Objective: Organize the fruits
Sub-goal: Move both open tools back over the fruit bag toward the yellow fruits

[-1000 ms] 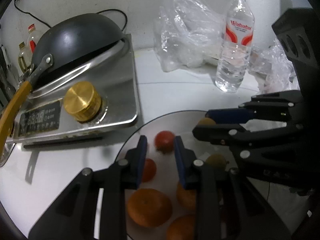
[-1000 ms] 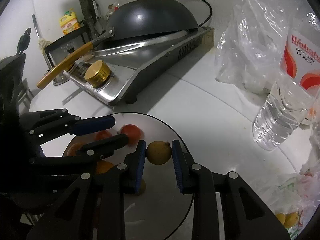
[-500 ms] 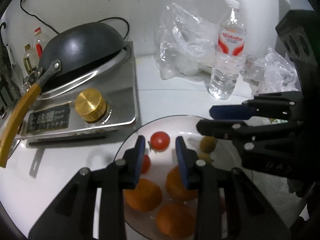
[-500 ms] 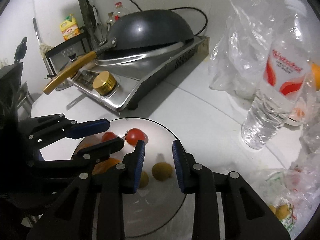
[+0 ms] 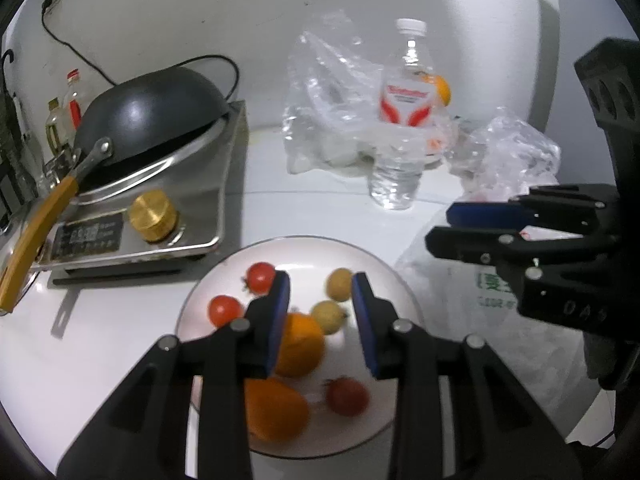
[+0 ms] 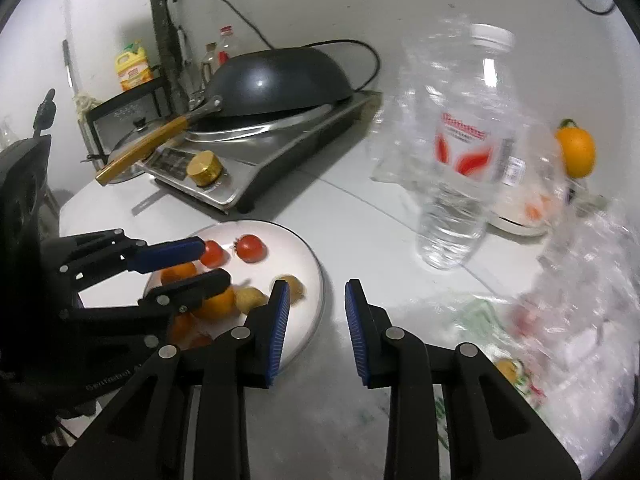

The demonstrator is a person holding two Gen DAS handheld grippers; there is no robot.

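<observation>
A: Where does the sorting stand?

B: Nearest, the left gripper [image 5: 320, 280] hangs over the plate [image 5: 384, 276]. Its fingers are slightly spread, with nothing between them. The right gripper [image 6: 316, 286] is over the plate's rim at about 3 o'clock, its fingers likewise a little apart and empty.

A: And the fruit?

B: On the plate, two oranges [image 5: 300, 340] lie towards 6 o'clock and three tomatoes [image 5: 260, 278] are scattered round the left side and bottom. Two small yellow fruits [image 5: 339, 284] lie touching or nearly so near 1 o'clock. So this reads as a pause between placements, with neither hand carrying anything.

A: What's left to fetch?

B: Just past the plate at 3 o'clock lies a printed plastic bag [image 5: 460, 312]. In the right wrist view something yellow [image 6: 506, 368] shows inside it, too blurred to name. Farther off, behind the water bottle [image 5: 400, 140], an orange-coloured fruit [image 6: 576, 152] sits at about 2 o'clock. The stove [image 5: 160, 216] with its wok [image 5: 152, 108] is far left and no part of this.

A: The next move, then?

B: Probably the right gripper swings to the bag, spreads its fingers wider and pinches gently, since the film could snag.
</observation>
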